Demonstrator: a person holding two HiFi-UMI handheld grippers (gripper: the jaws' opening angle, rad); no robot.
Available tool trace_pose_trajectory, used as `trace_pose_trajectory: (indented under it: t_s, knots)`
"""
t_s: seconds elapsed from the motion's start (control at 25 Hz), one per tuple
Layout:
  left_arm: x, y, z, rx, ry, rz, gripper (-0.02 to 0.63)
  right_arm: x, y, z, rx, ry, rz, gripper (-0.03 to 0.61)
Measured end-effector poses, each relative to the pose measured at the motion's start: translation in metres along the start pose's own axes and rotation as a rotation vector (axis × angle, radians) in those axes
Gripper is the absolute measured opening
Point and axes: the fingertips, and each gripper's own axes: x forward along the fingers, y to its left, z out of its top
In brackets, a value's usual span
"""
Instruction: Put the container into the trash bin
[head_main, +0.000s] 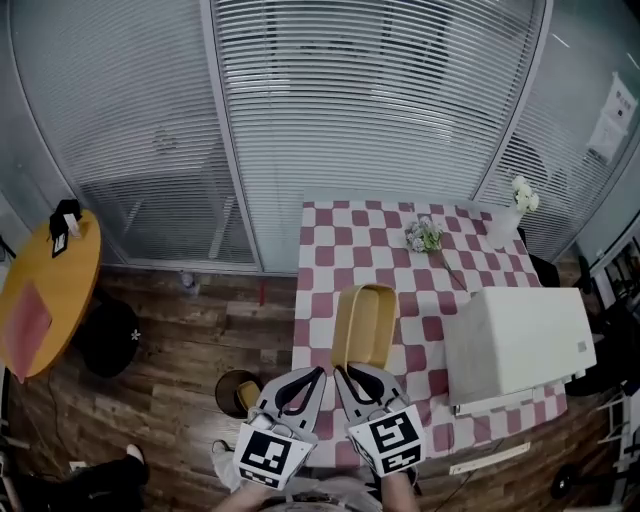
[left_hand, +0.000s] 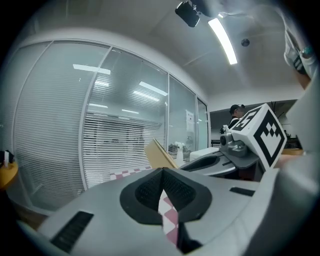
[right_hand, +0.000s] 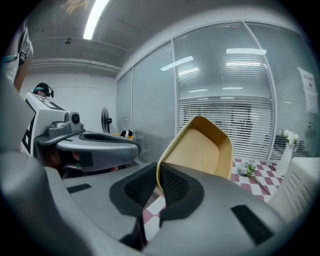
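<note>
From above we see a glass wall with blinds (head_main: 370, 120) on the far side and, before it, a table in a pink-and-white checked cloth (head_main: 340, 240). A white box-shaped appliance (head_main: 515, 345) sits at the table's right near corner, and a round orange table (head_main: 50, 290) stands well apart at far left.

The yellow container (head_main: 365, 325) hangs tilted over the table's near left part. Only the right gripper view shows how: the right gripper (head_main: 345, 372) has its pads clamped on the container's near rim.

The head view alone shows the trash bin (head_main: 238, 392), on the wooden floor just left of the table's near corner.

The left gripper (head_main: 320, 372), just beside the right one, has its jaw tips meeting on nothing. Its own view catches only a corner of the container.

A small bouquet (head_main: 425, 235) lies at the far end.
</note>
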Motion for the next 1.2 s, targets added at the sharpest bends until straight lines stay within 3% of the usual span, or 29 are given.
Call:
trace_pose_trajectory:
  t_s: [0.32, 0.68, 0.92, 1.2]
  knots:
    - [-0.072, 0.102, -0.023, -0.03, -0.003, 0.025, 0.003, 0.073, 0.093, 0.02, -0.037, 0.015, 0.001, 0.012]
    - [-0.16, 0.205, -0.049, -0.046, 0.004, 0.102, 0.003, 0.149, 0.22, 0.032, -0.058, 0.036, 0.109, 0.012]
    - [-0.201, 0.24, -0.07, -0.061, 0.018, 0.15, 0.003, 0.18, 0.281, 0.023, -0.08, 0.048, 0.187, 0.012]
    - [-0.221, 0.254, -0.078, -0.064, 0.015, 0.185, 0.003, 0.197, 0.313, 0.019, -0.092, 0.067, 0.243, 0.012]
